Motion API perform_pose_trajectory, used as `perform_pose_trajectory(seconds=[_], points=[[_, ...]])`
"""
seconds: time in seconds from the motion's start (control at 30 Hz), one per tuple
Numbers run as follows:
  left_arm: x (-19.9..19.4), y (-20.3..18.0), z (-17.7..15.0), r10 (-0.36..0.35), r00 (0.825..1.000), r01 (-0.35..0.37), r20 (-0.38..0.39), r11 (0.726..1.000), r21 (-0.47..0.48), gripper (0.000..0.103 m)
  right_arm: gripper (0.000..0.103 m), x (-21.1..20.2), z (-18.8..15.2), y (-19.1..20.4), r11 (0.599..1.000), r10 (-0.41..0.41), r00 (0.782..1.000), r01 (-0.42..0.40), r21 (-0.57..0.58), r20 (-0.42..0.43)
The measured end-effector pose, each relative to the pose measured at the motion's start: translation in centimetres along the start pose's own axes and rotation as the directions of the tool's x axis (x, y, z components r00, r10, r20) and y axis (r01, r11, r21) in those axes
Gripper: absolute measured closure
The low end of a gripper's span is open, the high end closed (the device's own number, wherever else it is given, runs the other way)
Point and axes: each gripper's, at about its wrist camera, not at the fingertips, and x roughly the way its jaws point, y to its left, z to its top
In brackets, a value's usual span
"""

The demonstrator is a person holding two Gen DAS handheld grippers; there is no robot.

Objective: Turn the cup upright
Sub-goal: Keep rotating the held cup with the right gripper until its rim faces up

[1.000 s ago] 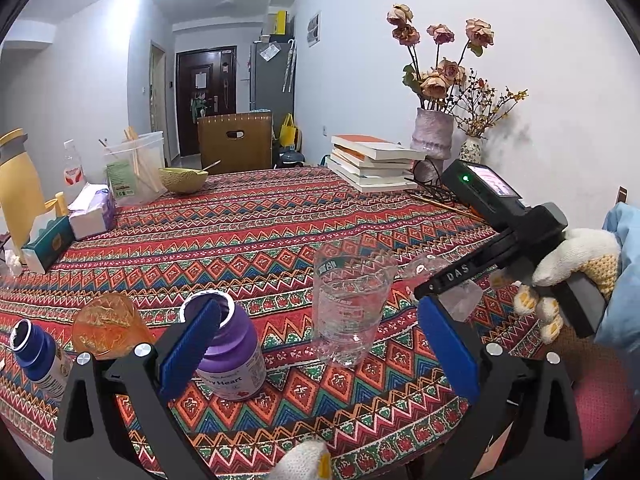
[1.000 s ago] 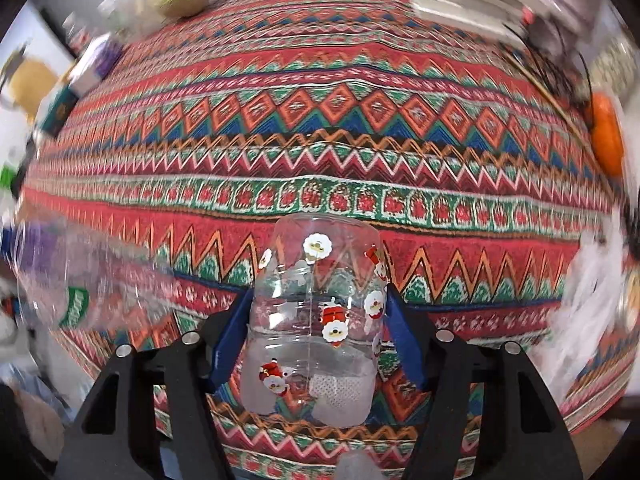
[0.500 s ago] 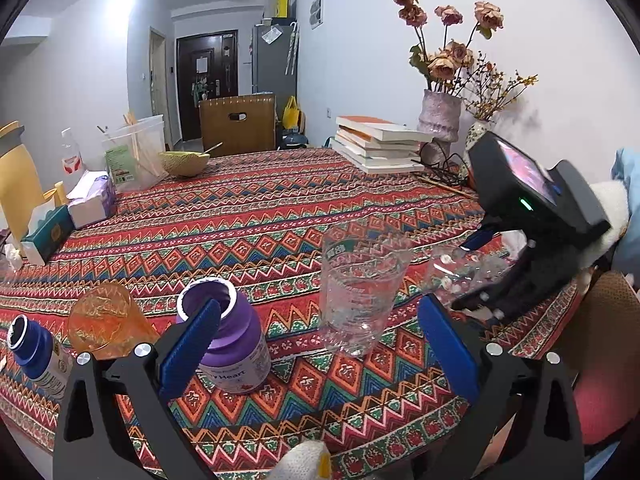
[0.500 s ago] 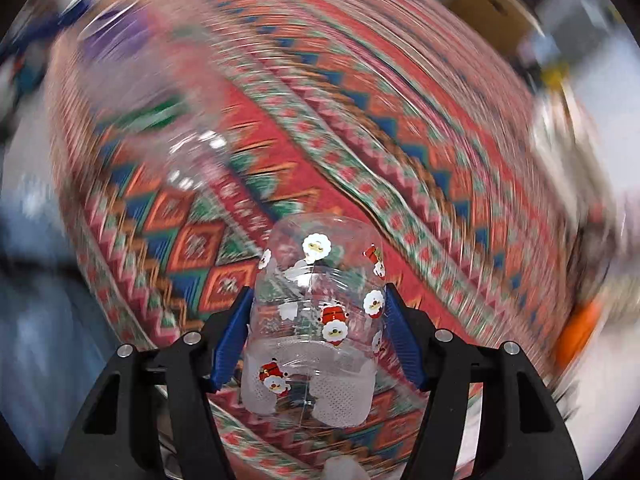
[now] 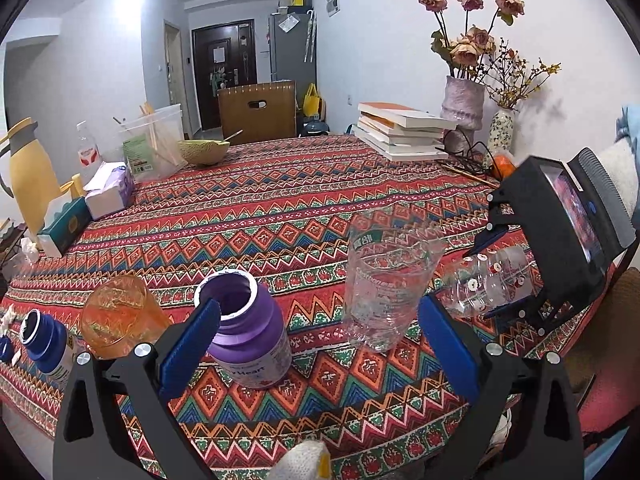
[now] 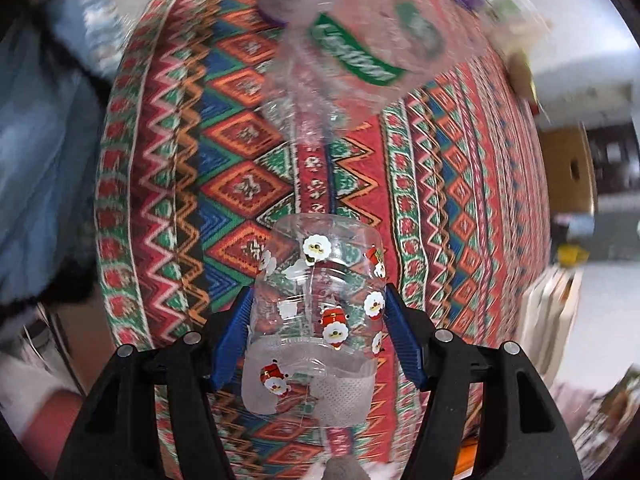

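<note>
My right gripper is shut on a clear plastic cup with Santa stickers. In the left wrist view the right gripper holds that cup on its side above the table's right edge, its end pointing left. A taller clear cup with green print stands on the patterned tablecloth, just left of the held cup; it also shows blurred in the right wrist view. My left gripper is open and empty, near the table's front edge.
A purple open jar stands between my left fingers' line of sight. An orange cup and a blue bottle sit at the front left. Books, vases, a bowl and tissue boxes line the far side.
My right gripper has rotated with the Santa cup, turning it from pointing down to lying sideways, and has lifted a little. My left gripper has stayed open and nearly still.
</note>
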Motion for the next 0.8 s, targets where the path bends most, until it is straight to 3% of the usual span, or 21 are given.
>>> perform_pose_trajectory(seconds=[0.13, 0.27, 0.43, 0.57, 0.7, 0.77, 0.8], points=[[0.1, -0.2, 0.1, 0.003, 1.0, -0.003, -0.001, 1.0, -0.003, 0.007, 0.039, -0.2, 0.0, 0.4, 1.0, -0.013, 1.0, 0.013, -0.012, 0.005], [0.1, -0.3, 0.1, 0.004, 1.0, -0.004, -0.003, 1.0, -0.001, 0.007, 0.015, 0.2, -0.1, 0.3, 1.0, 0.016, 1.0, -0.017, 0.025, 0.015], [-0.3, -0.5, 0.1, -0.003, 1.0, 0.003, 0.006, 1.0, 0.0, 0.007, 0.011, 0.3, -0.5, -1.7, 0.991, 0.018, 0.998, -0.025, 0.132, 0.055], [-0.8, -0.6, 0.0, -0.015, 1.0, 0.015, 0.015, 1.0, -0.003, 0.007, 0.011, -1.3, -0.7, -3.1, 0.962, 0.013, 0.994, -0.041, 0.27, 0.105], [-1.6, -0.5, -0.2, -0.03, 0.999, 0.031, 0.029, 1.0, -0.003, 0.007, 0.011, -2.6, -1.4, -4.5, 0.874, -0.031, 0.992, -0.03, 0.484, 0.119], [-2.0, -0.5, -0.2, -0.037, 0.999, 0.038, 0.033, 0.999, -0.003, 0.007, 0.011, -2.8, -1.9, -5.2, 0.8, -0.04, 0.994, -0.03, 0.599, 0.104], [-2.0, -0.4, -0.3, -0.04, 0.999, 0.04, 0.032, 0.999, -0.003, 0.007, 0.011, -3.1, -2.3, -5.6, 0.739, -0.033, 0.993, -0.05, 0.672, 0.11]])
